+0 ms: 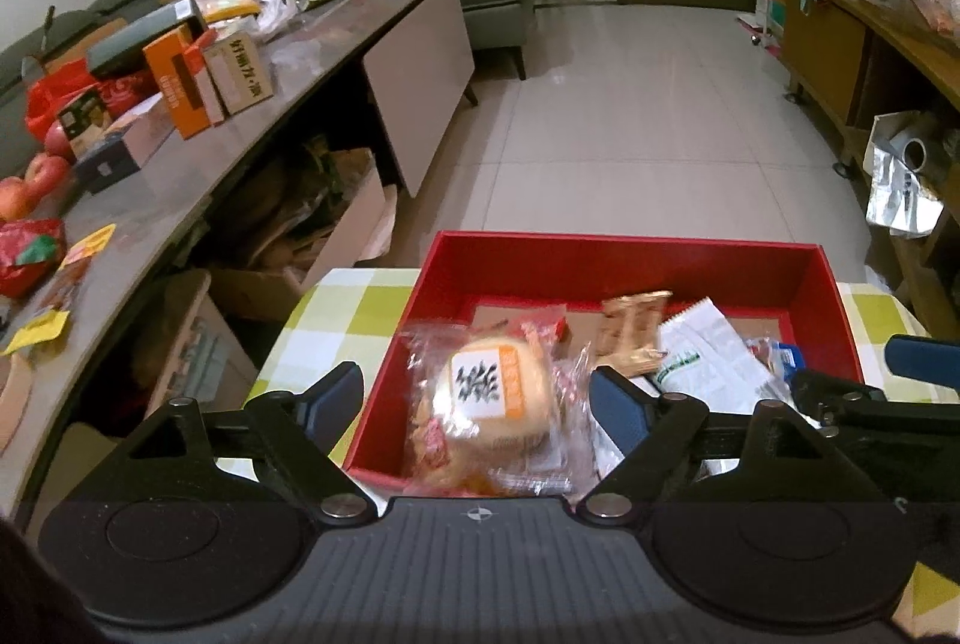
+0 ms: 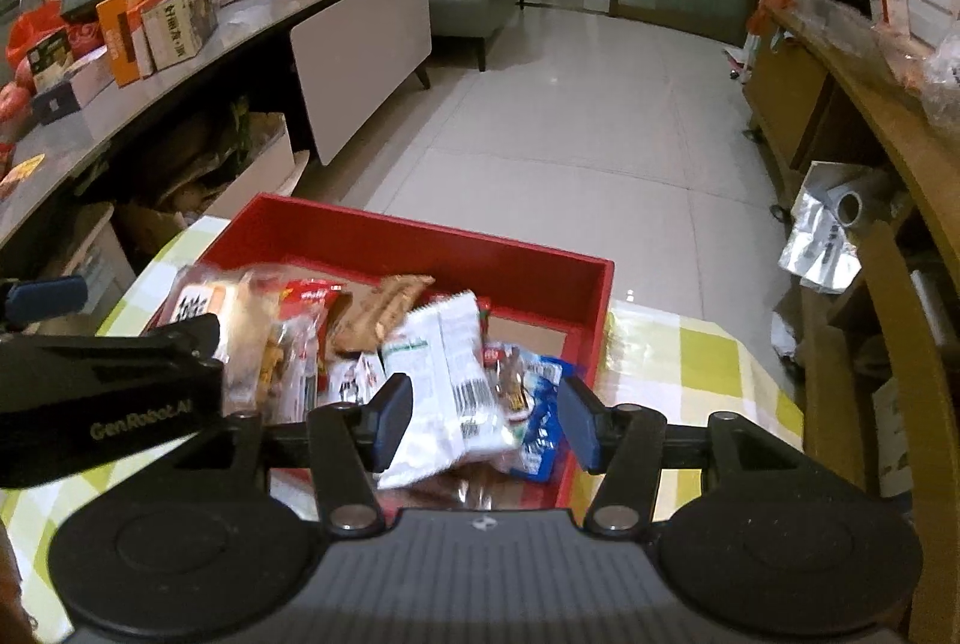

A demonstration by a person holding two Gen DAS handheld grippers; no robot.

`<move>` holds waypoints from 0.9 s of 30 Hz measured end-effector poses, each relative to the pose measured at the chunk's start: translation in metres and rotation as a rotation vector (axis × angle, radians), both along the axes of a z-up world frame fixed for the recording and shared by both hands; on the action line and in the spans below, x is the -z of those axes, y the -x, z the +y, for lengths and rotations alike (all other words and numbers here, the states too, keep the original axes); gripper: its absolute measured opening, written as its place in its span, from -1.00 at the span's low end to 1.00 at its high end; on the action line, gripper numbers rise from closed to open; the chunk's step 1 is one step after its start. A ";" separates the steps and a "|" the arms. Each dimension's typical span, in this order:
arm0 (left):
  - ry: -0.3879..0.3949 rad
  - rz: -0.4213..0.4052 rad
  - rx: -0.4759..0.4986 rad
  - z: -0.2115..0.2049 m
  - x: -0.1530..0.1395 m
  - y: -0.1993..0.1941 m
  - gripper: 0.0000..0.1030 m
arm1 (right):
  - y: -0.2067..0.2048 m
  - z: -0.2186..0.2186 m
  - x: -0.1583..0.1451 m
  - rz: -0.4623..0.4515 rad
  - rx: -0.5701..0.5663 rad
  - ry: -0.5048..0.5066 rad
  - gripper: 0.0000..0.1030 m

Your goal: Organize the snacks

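A red box (image 1: 600,257) sits on a green-checked tablecloth (image 1: 336,311) and holds several wrapped snacks. My left gripper (image 1: 477,404) is open, its fingers on either side of a clear-wrapped round pastry (image 1: 498,392) with an orange and white label at the box's left end. A brown snack bar (image 1: 630,338) and a white packet (image 1: 708,356) lie to its right. My right gripper (image 2: 486,419) is open around the white packet (image 2: 444,374) and a blue packet (image 2: 540,404) at the box's right end (image 2: 420,239). The pastry shows in the right wrist view (image 2: 204,302).
A long grey table (image 1: 300,62) at left carries boxes, apples and bags, with cardboard boxes beneath it. A wooden shelf unit (image 2: 888,146) runs along the right. Tiled floor (image 1: 630,104) lies beyond the box. The left gripper's body (image 2: 108,392) is close to the right gripper.
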State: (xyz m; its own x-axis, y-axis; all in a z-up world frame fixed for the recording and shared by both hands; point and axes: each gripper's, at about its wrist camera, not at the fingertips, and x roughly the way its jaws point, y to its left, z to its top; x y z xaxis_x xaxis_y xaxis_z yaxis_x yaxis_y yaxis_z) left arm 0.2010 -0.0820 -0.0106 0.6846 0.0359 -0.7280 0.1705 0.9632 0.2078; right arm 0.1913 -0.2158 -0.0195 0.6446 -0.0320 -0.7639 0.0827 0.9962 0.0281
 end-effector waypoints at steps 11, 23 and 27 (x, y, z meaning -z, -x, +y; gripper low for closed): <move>0.025 0.013 0.019 0.018 -0.009 0.045 0.70 | 0.046 0.014 -0.013 -0.004 0.015 -0.002 0.32; 0.039 0.018 0.061 0.028 -0.011 0.086 0.71 | 0.091 0.028 -0.023 -0.019 0.019 -0.029 0.35; 0.045 0.012 0.065 0.032 -0.013 0.096 0.71 | 0.102 0.031 -0.026 -0.024 0.022 -0.034 0.35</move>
